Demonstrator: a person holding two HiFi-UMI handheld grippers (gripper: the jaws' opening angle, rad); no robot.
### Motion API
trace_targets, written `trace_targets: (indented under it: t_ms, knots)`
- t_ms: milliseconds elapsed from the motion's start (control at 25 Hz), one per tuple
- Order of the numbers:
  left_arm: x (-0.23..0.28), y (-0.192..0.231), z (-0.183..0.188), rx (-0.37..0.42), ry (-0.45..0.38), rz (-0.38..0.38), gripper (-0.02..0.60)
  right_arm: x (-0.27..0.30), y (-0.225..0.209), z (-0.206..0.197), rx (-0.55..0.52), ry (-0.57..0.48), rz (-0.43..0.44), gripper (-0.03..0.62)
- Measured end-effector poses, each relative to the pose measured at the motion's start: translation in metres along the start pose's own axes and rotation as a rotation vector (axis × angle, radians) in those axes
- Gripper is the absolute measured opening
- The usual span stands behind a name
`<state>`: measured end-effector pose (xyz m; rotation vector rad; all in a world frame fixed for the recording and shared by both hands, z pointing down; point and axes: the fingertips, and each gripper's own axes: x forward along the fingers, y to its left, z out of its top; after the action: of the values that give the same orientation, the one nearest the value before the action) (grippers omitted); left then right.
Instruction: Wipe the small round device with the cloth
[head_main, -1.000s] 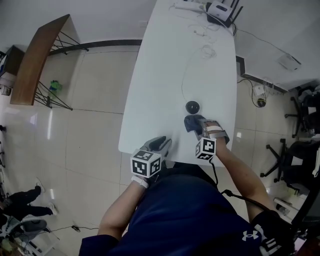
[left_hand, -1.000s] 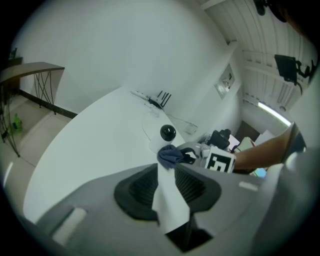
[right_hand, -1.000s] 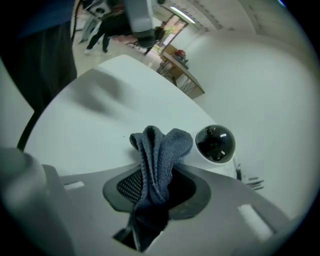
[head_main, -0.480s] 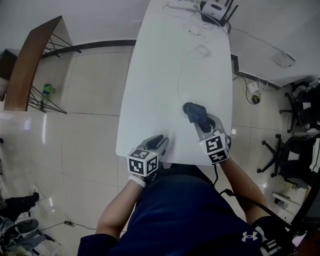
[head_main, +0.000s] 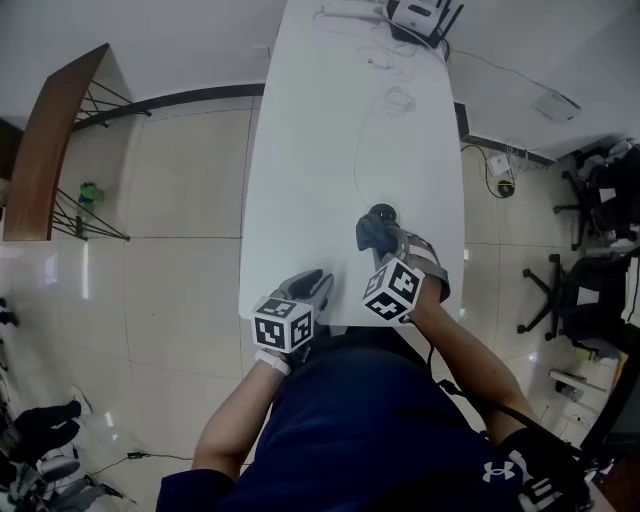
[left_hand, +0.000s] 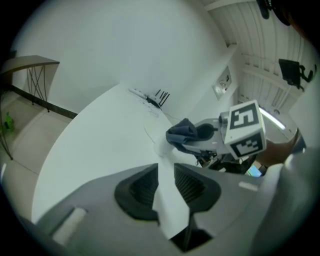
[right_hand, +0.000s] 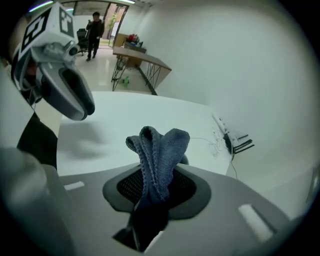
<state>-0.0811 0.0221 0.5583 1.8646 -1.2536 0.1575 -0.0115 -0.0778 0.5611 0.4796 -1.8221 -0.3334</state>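
Observation:
The small round black device (head_main: 383, 213) sits on the white table (head_main: 310, 180), with a thin cable leading away from it. My right gripper (head_main: 385, 241) is shut on a blue-grey cloth (head_main: 371, 235), which hangs just on the near side of the device and above the tabletop. In the right gripper view the cloth (right_hand: 157, 150) bunches up between the pads and hides nearly all of the device. My left gripper (head_main: 318, 281) hovers by the table's near edge, left of the cloth. Its pads (left_hand: 137, 187) stand a narrow gap apart with nothing between them.
A router with antennas (head_main: 415, 15) and loose white cables (head_main: 398, 98) lie at the table's far end. A wooden side table (head_main: 50, 130) stands to the left on the tiled floor, office chairs (head_main: 600, 250) to the right. A person (right_hand: 95, 25) stands far off.
Half a second ago the cloth covered the device; now the right gripper has lifted and rolled, drawing the cloth back to the near side so the device shows. The left gripper has hardly moved.

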Motion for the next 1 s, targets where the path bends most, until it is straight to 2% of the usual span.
trace_targets:
  t_ms: [160, 280, 360, 440, 560, 720, 880, 1000]
  knots:
    - [-0.006, 0.005, -0.005, -0.004, 0.008, 0.000, 0.100, 0.031, 0.026, -0.015, -0.078, 0.060, -0.020, 0.117]
    - [-0.008, 0.006, -0.005, -0.002, 0.013, -0.002, 0.100, 0.053, 0.043, -0.026, -0.097, 0.086, 0.001, 0.117]
    - [-0.008, 0.004, -0.004, 0.002, 0.016, -0.003, 0.100, 0.055, 0.050, -0.031, -0.079, 0.082, 0.028, 0.117]
    - [-0.007, 0.003, -0.004, 0.007, 0.015, -0.005, 0.100, 0.043, 0.051, -0.026, -0.010, 0.032, 0.069, 0.118]
    - [-0.007, 0.002, 0.002, 0.014, -0.006, -0.016, 0.100, 0.010, 0.045, -0.006, 0.213, -0.116, 0.199, 0.118]
    - [-0.002, -0.009, 0.015, 0.040, -0.048, -0.073, 0.117, -0.025, 0.020, 0.006, 0.597, -0.341, 0.406, 0.118]
    - [0.004, -0.044, 0.037, 0.044, -0.102, -0.241, 0.192, -0.064, -0.012, 0.020, 0.968, -0.589, 0.674, 0.118]
    - [0.003, -0.071, 0.060, 0.020, -0.132, -0.389, 0.216, -0.089, -0.025, 0.024, 1.089, -0.729, 0.848, 0.118]
